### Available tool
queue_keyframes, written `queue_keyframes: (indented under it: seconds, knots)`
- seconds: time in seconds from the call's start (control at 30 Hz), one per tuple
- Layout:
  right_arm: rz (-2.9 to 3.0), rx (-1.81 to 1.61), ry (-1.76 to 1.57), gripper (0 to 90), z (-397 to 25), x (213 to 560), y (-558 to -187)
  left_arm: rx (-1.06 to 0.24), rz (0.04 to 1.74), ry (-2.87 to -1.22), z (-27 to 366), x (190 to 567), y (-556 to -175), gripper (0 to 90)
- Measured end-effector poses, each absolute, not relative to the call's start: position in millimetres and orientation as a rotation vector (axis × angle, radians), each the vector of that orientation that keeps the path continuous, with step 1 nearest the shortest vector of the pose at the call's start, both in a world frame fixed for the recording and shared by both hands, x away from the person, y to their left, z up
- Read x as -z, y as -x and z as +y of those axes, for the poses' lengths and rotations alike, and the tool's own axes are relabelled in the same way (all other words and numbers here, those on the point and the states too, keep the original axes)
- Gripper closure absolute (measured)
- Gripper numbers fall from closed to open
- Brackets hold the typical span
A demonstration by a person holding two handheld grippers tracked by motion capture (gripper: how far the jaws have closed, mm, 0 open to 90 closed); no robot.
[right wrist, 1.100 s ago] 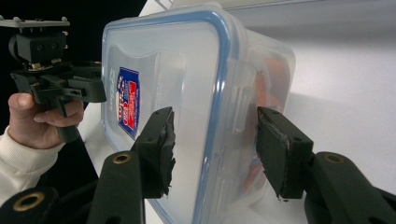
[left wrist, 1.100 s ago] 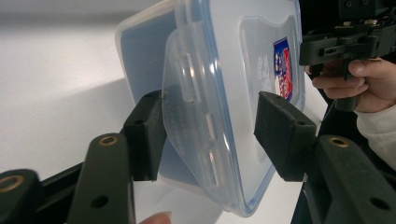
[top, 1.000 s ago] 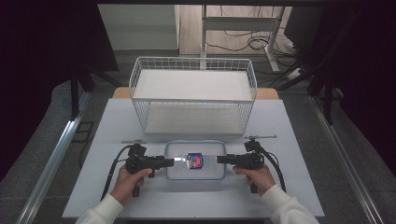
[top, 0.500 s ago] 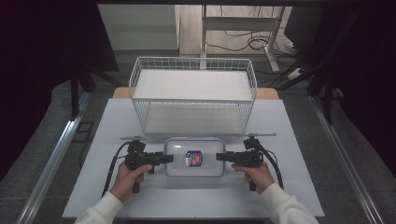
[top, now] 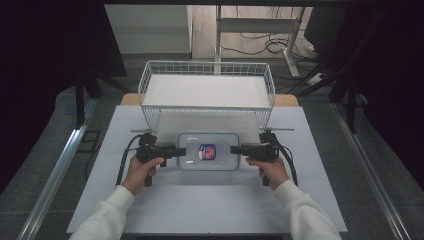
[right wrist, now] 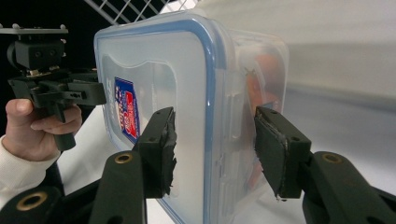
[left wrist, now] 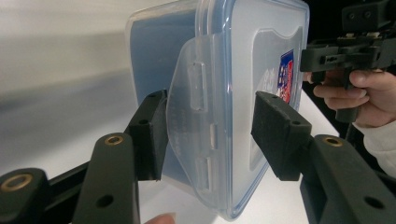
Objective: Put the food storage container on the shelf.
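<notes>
Box: my plastic box [top: 208, 151] sits near the desk's [top: 150, 200] middle.
Left gripper [top: 181, 151]: jaws apart around its left end.
Right gripper [top: 235, 149]: jaws apart around its right end.

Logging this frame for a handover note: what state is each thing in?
Plastic container: lid on, flat on the table.
Left gripper: open, jaws straddling the container's side latch flap.
Right gripper: open, jaws straddling the opposite edge.
Wire basket: upright, nothing in it.

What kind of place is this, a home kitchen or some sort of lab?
Most likely a lab or recording workspace, not a kitchen: a plain white table ringed by dark curtains, loose cables on the floor, and just a wire basket and lidded plastic container set out.
</notes>
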State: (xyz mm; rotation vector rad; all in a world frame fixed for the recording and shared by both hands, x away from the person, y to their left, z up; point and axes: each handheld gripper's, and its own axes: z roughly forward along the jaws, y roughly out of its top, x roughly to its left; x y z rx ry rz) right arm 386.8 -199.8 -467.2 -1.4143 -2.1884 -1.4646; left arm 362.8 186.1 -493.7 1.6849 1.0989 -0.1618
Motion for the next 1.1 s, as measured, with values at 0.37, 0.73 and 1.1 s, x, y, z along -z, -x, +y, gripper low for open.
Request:
queue_keyframes:
  seconds: [0.37,0.73,1.1]
  knots:
    - [-2.171,1.543,1.451,48.3,-191,470,-415,0.133,1.108,-1.66,190,498,-387,47.2]
    - [-2.138,1.505,1.524,46.7,-189,487,-424,0.167,1.148,-1.655,189,512,-397,46.6]
    - [-2.026,1.53,1.629,45.9,-187,492,-430,0.19,1.239,-1.574,186,516,-402,44.1]
